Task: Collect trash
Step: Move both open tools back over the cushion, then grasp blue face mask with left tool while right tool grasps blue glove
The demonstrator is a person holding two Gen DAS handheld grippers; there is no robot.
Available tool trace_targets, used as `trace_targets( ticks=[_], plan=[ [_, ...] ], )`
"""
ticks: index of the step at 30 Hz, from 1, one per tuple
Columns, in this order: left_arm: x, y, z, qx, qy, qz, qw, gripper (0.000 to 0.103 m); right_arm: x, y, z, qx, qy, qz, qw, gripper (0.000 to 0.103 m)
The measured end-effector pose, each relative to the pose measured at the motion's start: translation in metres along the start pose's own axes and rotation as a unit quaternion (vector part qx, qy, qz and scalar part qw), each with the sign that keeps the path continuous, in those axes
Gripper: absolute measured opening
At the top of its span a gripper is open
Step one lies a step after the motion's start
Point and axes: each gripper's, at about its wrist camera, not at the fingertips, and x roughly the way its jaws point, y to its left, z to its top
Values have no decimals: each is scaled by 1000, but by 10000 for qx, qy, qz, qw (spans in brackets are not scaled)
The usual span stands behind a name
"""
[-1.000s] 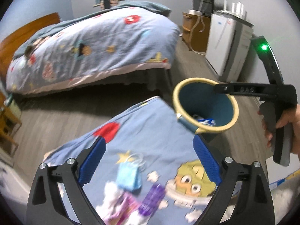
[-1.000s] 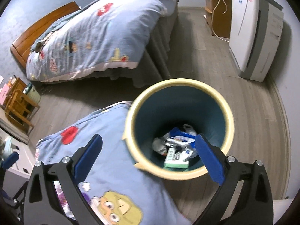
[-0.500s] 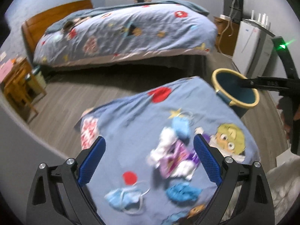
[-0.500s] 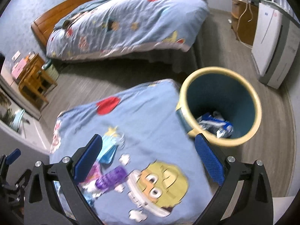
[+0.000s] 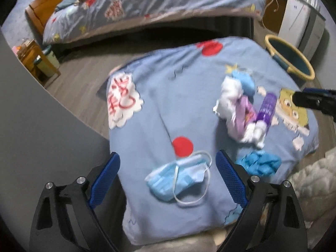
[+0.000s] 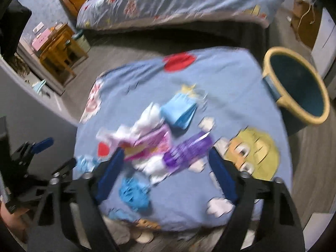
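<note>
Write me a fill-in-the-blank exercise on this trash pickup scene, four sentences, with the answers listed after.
1. The face mask lies between the open fingers of the ____ gripper.
2. The purple bottle lies on the blue ____.
3. The bin has a ____ rim.
4. Neither the left nor the right gripper holds anything; both are ____.

Answers: left; blanket; yellow; open

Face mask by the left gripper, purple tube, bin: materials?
Face mask: soft matte nonwoven fabric, judging by pleats and thin white ear loops. Purple tube: probably glossy plastic or foil; too blurred to tell. Bin: looks like rigid matte plastic, smooth cream rim, teal inside.
</note>
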Motion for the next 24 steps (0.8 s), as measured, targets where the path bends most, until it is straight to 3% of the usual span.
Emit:
trace_targets(
  ticks=[2,6,8,12,15,17,23,24],
  plan=[
    [6,0,-3,2,161,-84,9998,83,7,6,-10,-60,179,46,9998,58],
    [21,-1,-7,-57,475,-140,9988,70,23,20,-32,-411,512,-60,9978,47],
    [28,-2,-8,-100,615,-178,9979,68,32,25,-40,-569,679,-133,9960,41],
    [44,-7,-11,-28,884,-113,9960,63,46,35,-53,-869,924,-175,9918,40],
    [52,-10,-12,84,983,-27,9951,60,55,41,-57,-1048,1022,-187,9890,33],
    [57,-13,-13,155,1020,-11,9947,54,59,44,-57,-1119,1045,-193,9880,16],
    [59,-12,-13,141,1038,15,9945,23,58,48,-54,-1245,1011,-86,9870,8],
    [58,-10,-12,105,1018,23,9948,11,56,47,-53,-1235,982,-74,9874,8]
  ],
)
